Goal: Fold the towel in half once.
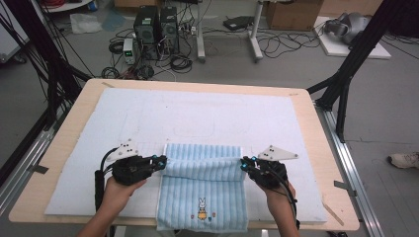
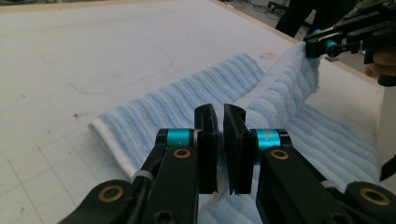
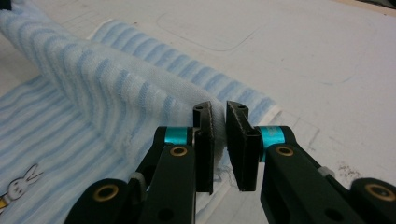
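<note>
The work surface is a wooden table (image 1: 59, 148) covered by a pale blue-white mat (image 1: 148, 118) printed with faint outlines and a grid. Beyond the far edge, on the floor, stand two black computer towers (image 1: 157, 27) among loose cables, a white table frame (image 1: 227, 44), a cardboard box (image 1: 291, 14) and black stand legs (image 1: 346, 74). A shoe (image 1: 405, 159) shows at the right edge. Nothing else lies on the mat near the towel.

No readable text or brand appears. The towel (image 1: 202, 197) carries a small embroidered rabbit motif (image 1: 201, 208) near its front hem; the same rabbit shows at the lower left of the right gripper view.

The towel is light blue with ribbed stripes. It lies at the near centre of the mat, its front hem hanging slightly past the table edge. Its far portion is folded back and raised into a ridge that spans from one gripper to the other.

The left gripper (image 1: 159, 162) sits at the left end of that ridge; in the left gripper view (image 2: 219, 140) its jaws are nearly together with towel fabric pinched between them. The right gripper (image 1: 245, 164) sits at the right end; in the right gripper view (image 3: 219, 144) its jaws are likewise clamped on the towel's edge. Each gripper is held by a hand entering from the near side.
</note>
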